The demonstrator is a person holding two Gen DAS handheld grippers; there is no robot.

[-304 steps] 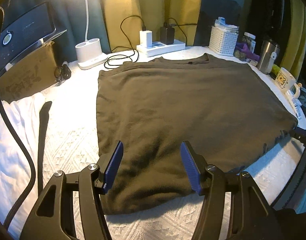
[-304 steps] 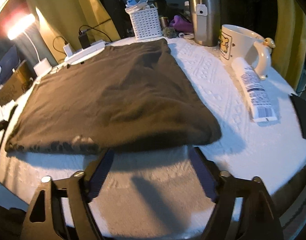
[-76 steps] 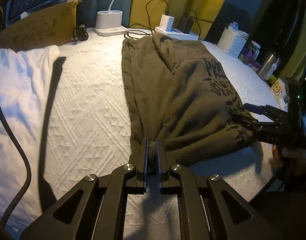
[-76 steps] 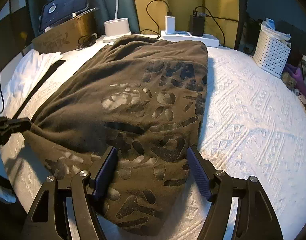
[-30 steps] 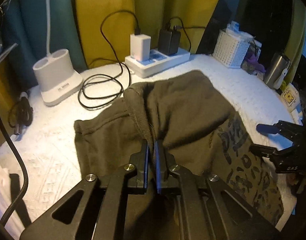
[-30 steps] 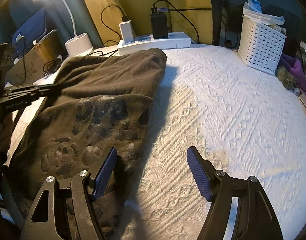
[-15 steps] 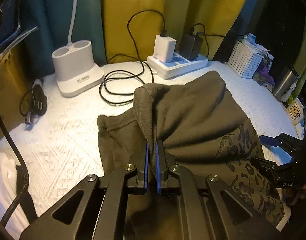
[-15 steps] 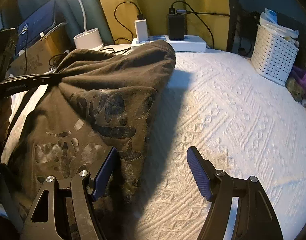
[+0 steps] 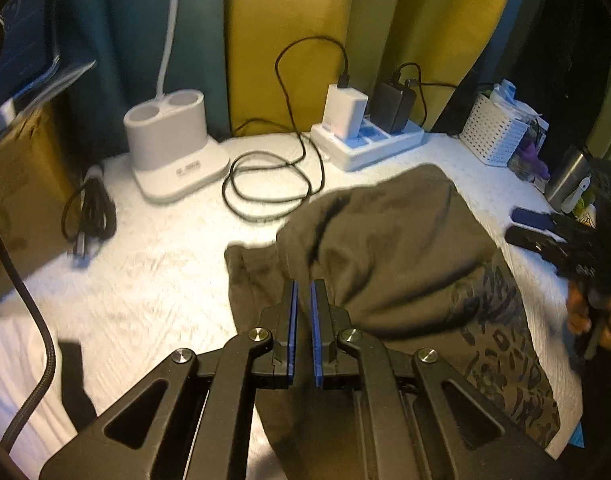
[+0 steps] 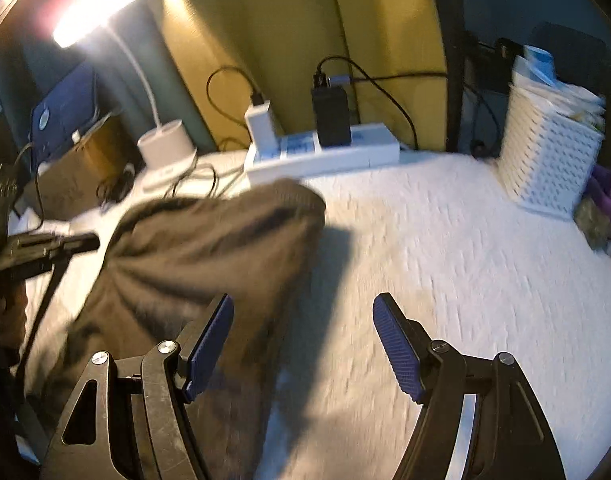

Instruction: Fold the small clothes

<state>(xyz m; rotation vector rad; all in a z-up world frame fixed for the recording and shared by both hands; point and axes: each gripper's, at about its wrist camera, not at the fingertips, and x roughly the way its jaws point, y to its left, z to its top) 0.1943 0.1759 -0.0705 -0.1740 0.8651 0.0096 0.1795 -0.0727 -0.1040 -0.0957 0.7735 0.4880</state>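
The left gripper [image 9: 302, 300], black-armed with blue ribbed pads, is pressed together on a pinch of cloth: a hem edge of the olive-brown sweatshirt with a dark printed pattern [image 9: 389, 248] runs up between the pads, so that the fold can be carried by that edge rather than dragged. From that pinch the garment hangs in a hump, its raised part doubled over the part that lies flat on the white textured bedspread [image 9: 145, 272]; holding it high lets the upper layer clear the lower one while it travels toward the far end of the bed. The right gripper [image 10: 303, 344] stands spread wide with nothing between its pads, hanging above the bedspread just beside the sweatshirt's right edge, probably free to catch or smooth that side, though the blur in the right wrist view makes its exact height hard to judge. Beyond the cloth, near its far end, lie a coiled black cable [image 9: 265, 184] and a white power strip with chargers plugged in [image 9: 365, 140], with a white lamp base [image 9: 173, 148] to their left; the fold would best land short of these. A white perforated basket [image 10: 549, 160] stands well apart on the right.
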